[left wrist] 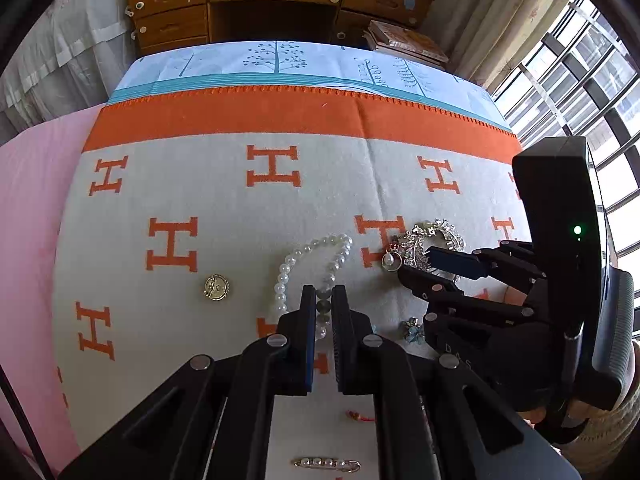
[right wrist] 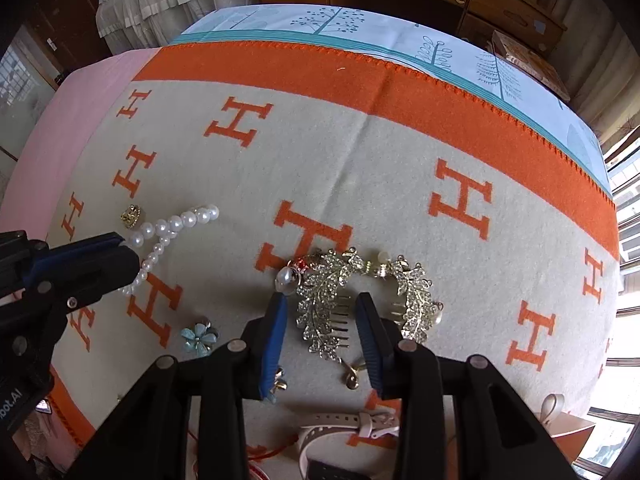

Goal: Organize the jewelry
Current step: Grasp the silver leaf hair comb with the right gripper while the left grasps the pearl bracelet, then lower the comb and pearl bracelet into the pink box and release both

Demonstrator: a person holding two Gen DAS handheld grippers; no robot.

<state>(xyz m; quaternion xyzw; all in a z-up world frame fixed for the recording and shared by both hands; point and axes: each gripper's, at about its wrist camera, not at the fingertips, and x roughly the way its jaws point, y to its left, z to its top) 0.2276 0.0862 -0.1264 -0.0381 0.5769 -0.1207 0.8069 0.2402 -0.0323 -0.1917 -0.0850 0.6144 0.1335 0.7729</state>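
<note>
Pearl bracelet (left wrist: 312,264) is lying on the H-patterned blanket (left wrist: 224,200), my left gripper (left wrist: 323,294) pinching its beads; beside it, my half-open right gripper (right wrist: 322,304) is straddling the rhinestone comb (right wrist: 332,300).

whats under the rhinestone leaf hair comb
The rhinestone leaf hair comb lies on the H-patterned blanket, its teeth showing between the right claw fingers. Anything beneath its leaves is covered.

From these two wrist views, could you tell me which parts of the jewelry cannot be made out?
- Pearl bracelet: left view, near end hidden between the left gripper fingers.
- Rhinestone hair comb: right view, teeth partly behind the right gripper; contact unclear.
- White watch strap: right view, bottom cut off by gripper body.
- Gold brooch: left view, engraving too small.
</note>
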